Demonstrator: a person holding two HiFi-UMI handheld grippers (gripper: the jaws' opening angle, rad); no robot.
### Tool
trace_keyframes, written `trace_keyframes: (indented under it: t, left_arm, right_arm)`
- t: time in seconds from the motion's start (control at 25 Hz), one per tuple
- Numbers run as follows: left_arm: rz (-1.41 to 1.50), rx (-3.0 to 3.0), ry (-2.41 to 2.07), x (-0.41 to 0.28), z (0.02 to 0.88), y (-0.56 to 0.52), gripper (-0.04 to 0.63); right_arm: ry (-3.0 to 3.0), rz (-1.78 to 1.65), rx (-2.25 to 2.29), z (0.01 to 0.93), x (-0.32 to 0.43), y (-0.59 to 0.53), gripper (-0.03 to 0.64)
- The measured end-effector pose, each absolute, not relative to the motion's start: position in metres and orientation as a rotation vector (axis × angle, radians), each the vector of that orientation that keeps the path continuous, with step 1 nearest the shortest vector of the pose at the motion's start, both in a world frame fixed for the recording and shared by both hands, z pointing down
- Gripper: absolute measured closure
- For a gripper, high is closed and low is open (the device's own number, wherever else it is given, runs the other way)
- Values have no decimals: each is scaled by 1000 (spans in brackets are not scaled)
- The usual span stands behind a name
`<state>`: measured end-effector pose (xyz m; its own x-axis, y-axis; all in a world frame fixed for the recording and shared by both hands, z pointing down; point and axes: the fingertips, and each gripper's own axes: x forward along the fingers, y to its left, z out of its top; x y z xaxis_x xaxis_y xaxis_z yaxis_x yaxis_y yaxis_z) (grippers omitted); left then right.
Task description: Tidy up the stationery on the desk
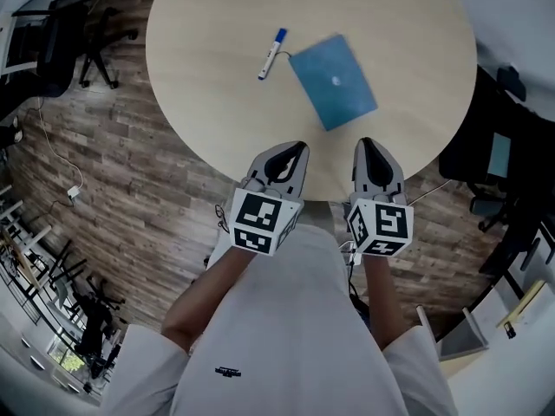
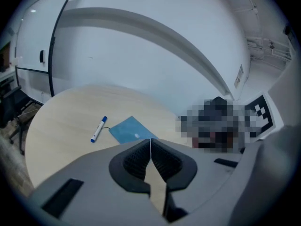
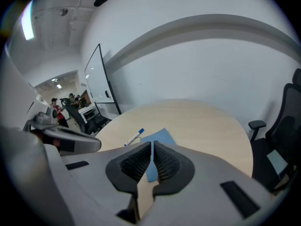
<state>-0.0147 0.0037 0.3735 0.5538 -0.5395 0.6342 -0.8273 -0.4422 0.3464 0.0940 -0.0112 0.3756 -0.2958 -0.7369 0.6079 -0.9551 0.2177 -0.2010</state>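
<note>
Left gripper (image 1: 290, 151) and right gripper (image 1: 371, 149) hover clenched and empty over the table (image 1: 217, 120) edge, apparently poised to start; marker (image 1: 272, 54) and blue notebook (image 1: 333, 81) lie ahead

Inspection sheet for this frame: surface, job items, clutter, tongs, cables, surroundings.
Surface: round pale wood table.
Job's things: marker with a blue cap, lying flat; blue notebook closed, close to the marker's right in the head view.
Clutter: nothing seen on the table.
Tongs: left tongs shut, empty; right tongs shut, empty; both over the table's near edge, short of both items.
Cables: white cable on the floor left of the table.
Surroundings: wood floor, office chairs, whiteboard.
</note>
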Motion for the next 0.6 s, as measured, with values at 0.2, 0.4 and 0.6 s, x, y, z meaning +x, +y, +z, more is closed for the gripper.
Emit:
trace_keyframes:
  t: [0.2, 0.4, 0.6]
  left_arm:
    - [603, 2088, -1080, -4, 408, -8, 571]
    - [599, 2018, -1112, 3, 437, -23, 571]
    - [692, 2011, -1149, 5, 471, -33, 571]
  right_arm:
    - [-2078, 792, 1568, 405, 108, -35, 577]
    - [-2067, 809, 1517, 433, 119, -50, 577]
    - [-2038, 816, 1458, 469, 125, -63, 478]
